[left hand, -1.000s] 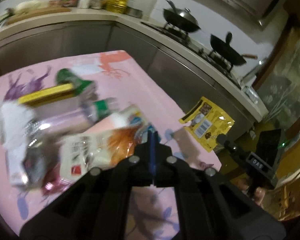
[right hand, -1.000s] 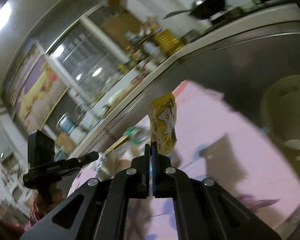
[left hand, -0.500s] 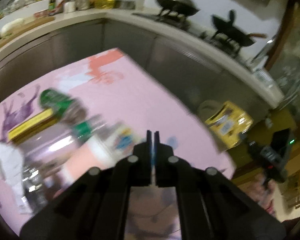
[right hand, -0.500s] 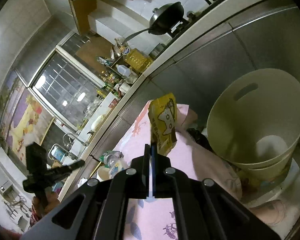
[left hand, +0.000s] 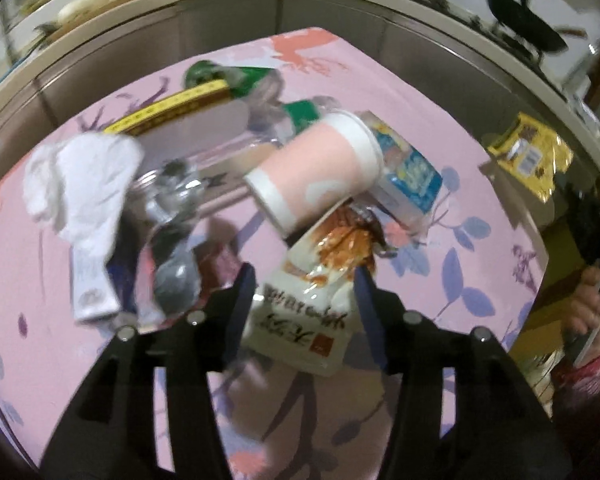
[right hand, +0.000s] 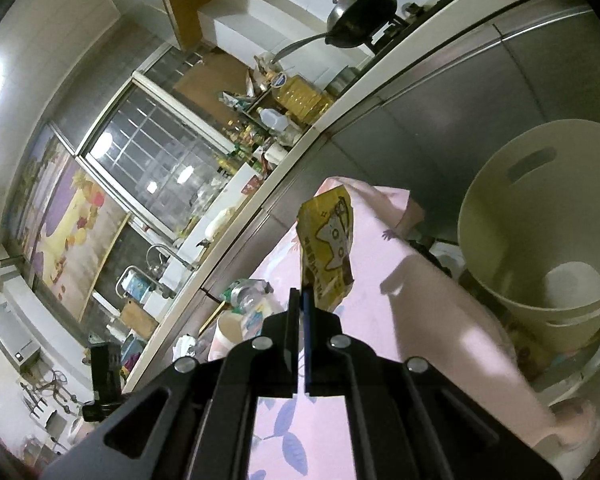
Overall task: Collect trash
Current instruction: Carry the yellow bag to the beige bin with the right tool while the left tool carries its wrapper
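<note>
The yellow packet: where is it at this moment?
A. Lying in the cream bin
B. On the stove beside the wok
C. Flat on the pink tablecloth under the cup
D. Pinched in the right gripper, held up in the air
D: the right gripper is shut on the yellow packet, which stands up above the pink tablecloth, short of the cream bin.

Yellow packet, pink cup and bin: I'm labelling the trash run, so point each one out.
yellow packet (right hand: 327,248), right wrist view, on its printed front.
pink cup (left hand: 314,170), left wrist view, on its side wall.
bin (right hand: 500,216), right wrist view, on its inner wall.
</note>
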